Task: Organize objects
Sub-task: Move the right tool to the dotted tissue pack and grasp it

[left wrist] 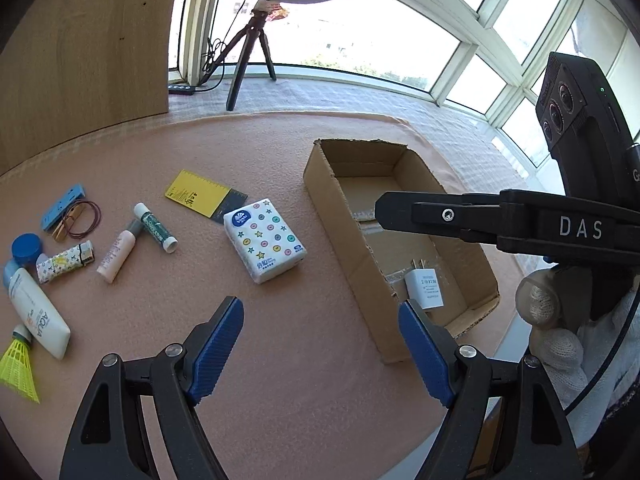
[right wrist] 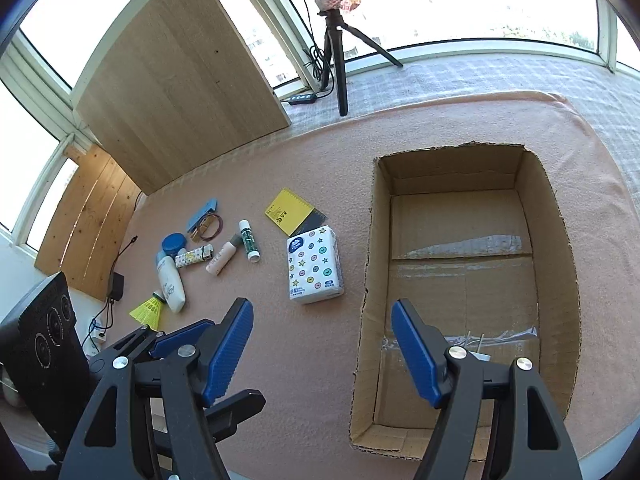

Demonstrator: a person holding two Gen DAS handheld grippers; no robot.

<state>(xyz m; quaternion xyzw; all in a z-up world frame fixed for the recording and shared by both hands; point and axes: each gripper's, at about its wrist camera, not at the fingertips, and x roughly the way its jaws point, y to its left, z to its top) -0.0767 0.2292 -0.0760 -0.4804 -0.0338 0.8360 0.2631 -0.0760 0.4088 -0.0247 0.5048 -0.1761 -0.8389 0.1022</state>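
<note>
An open cardboard box (left wrist: 348,220) (right wrist: 376,248) sits on the pink mat, with a white charger (left wrist: 424,286) inside it. A tissue pack (left wrist: 264,240) (right wrist: 314,266) lies left of the box. Further left lie a yellow notepad (left wrist: 198,194) (right wrist: 290,210), a green lip balm (left wrist: 155,229) (right wrist: 249,241), a pink tube (left wrist: 116,258) (right wrist: 221,259), a lighter (left wrist: 66,266) (right wrist: 194,257), a sunscreen bottle (left wrist: 38,316) (right wrist: 171,284), and a yellow shuttlecock (left wrist: 16,364) (right wrist: 149,309). My left gripper (left wrist: 320,312) is open and empty above the mat. My right gripper (right wrist: 322,314) is open and empty over the box's left wall.
A blue jar (left wrist: 26,248) (right wrist: 174,243), a blue clip with rubber bands (left wrist: 64,210) (right wrist: 204,216), a wooden board (left wrist: 84,52) (right wrist: 176,80) and a tripod (left wrist: 248,56) (right wrist: 338,48) stand at the back. The other gripper's body (left wrist: 520,224) reaches over the box.
</note>
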